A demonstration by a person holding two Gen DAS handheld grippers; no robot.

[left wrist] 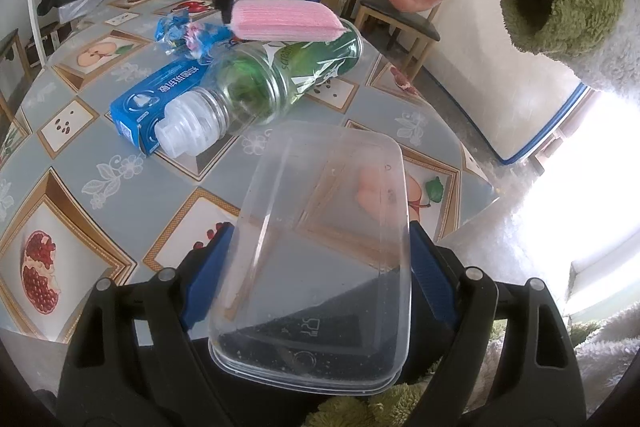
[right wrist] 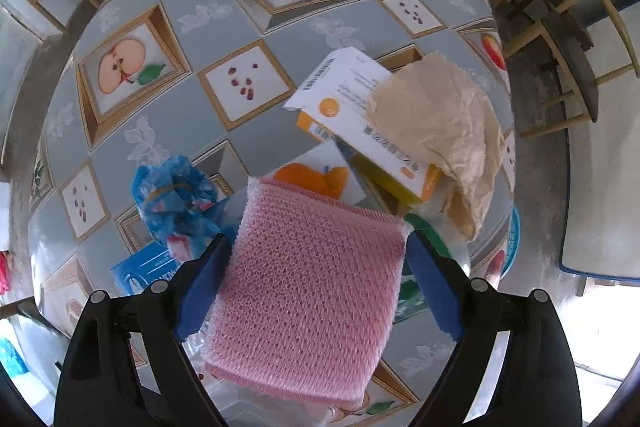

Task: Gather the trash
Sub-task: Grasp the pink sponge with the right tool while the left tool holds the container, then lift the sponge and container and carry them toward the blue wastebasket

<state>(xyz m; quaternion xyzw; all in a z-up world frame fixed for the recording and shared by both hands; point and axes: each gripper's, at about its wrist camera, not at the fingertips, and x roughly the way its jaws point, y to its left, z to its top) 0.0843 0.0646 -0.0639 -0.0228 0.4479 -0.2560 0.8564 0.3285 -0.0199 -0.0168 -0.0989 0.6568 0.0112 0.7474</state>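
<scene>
My left gripper [left wrist: 316, 267] is shut on a clear plastic food container [left wrist: 324, 239], held above the table. My right gripper [right wrist: 316, 263] is shut on a pink mesh sponge pad [right wrist: 308, 291]; in the left wrist view the pad [left wrist: 286, 21] hangs over an empty clear bottle with a green label [left wrist: 272, 79]. The bottle lies on a blue carton [left wrist: 156, 99]. A crumpled blue wrapper [left wrist: 188, 35] lies behind them and also shows in the right wrist view [right wrist: 176, 199]. A white-orange carton [right wrist: 360, 115] and crumpled beige paper [right wrist: 444, 131] lie further right.
The table [right wrist: 168, 3] has a grey fruit-pattern cloth. Wooden chairs [left wrist: 400, 23] stand beyond its far edge, another [right wrist: 568, 67] at the right. A white board with blue trim [left wrist: 532, 131] lies on the floor.
</scene>
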